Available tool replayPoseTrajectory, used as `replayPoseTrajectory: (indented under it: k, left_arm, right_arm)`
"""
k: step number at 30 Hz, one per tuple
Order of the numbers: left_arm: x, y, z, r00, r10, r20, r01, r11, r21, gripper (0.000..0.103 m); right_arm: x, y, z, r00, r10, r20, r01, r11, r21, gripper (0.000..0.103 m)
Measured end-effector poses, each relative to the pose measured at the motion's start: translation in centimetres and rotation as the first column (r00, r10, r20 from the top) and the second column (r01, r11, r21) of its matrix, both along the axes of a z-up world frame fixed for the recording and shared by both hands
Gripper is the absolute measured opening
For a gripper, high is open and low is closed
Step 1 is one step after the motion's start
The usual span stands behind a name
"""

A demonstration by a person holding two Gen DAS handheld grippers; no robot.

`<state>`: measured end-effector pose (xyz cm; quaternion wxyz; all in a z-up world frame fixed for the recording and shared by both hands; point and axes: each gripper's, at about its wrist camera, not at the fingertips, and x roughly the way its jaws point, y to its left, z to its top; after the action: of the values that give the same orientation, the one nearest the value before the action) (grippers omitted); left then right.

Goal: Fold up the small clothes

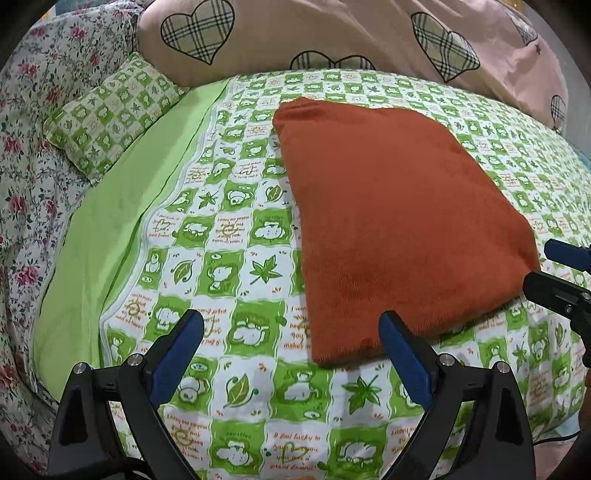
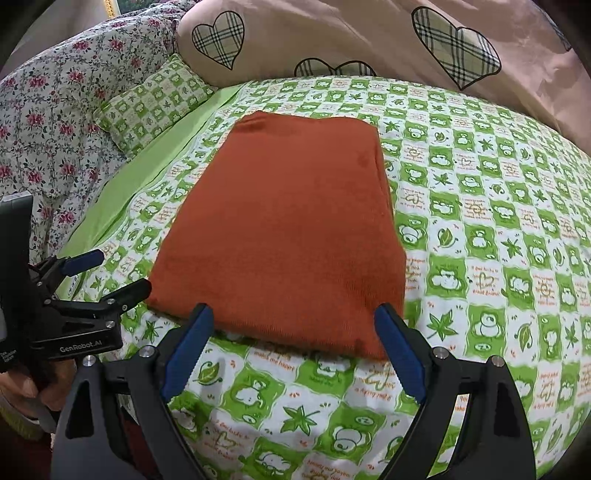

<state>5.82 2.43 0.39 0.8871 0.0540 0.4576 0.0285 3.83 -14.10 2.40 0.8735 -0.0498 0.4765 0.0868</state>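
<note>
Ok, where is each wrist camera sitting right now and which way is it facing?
Left wrist: behind the open left gripper, facing up the bed at the folded rust garment lying right of centre; right gripper pokes in at right.
Right wrist: behind the open right gripper, garment dead ahead; left gripper at left.
Shared: garment, green checked sheet, heart-print pillow.

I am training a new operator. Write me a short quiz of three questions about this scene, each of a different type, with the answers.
1. True or false: the left gripper is shut on the orange garment.
2. Which lies nearest the small green checked pillow? A. floral bedding B. a book C. a shoe
3. Fill in: the garment lies folded on the green checked ___.

Key: 1 false, its jaws are open and empty, like the right gripper; 2 A; 3 sheet.
</note>
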Motion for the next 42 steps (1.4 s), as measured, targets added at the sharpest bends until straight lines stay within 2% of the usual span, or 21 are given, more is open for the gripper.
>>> replayPoseTrajectory:
  k: [8, 24, 42]
  left_arm:
    - [1.0, -0.4, 0.3, 1.0, 0.005, 0.016, -0.005, 0.999, 0.032, 0.096]
    - [3.2, -0.5, 0.3, 1.0, 0.012, 0.011, -0.012, 1.0, 0.01, 0.096]
    - [5.1, -1.4, 0.4, 1.0, -0.005, 0.004, 0.005, 1.0, -0.001, 0.096]
  right_arm:
    - [1.2, 0.0, 0.1, 1.0, 0.002, -0.009, -0.002, 1.0, 0.014, 0.089]
    - [3.6, -0.1, 0.7, 1.0, 0.021, -0.013, -0.02, 0.999, 0.035, 0.089]
    - [5.7, -0.3, 0.0, 0.999, 0.019, -0.033, -0.017, 0.999, 0.05, 0.089]
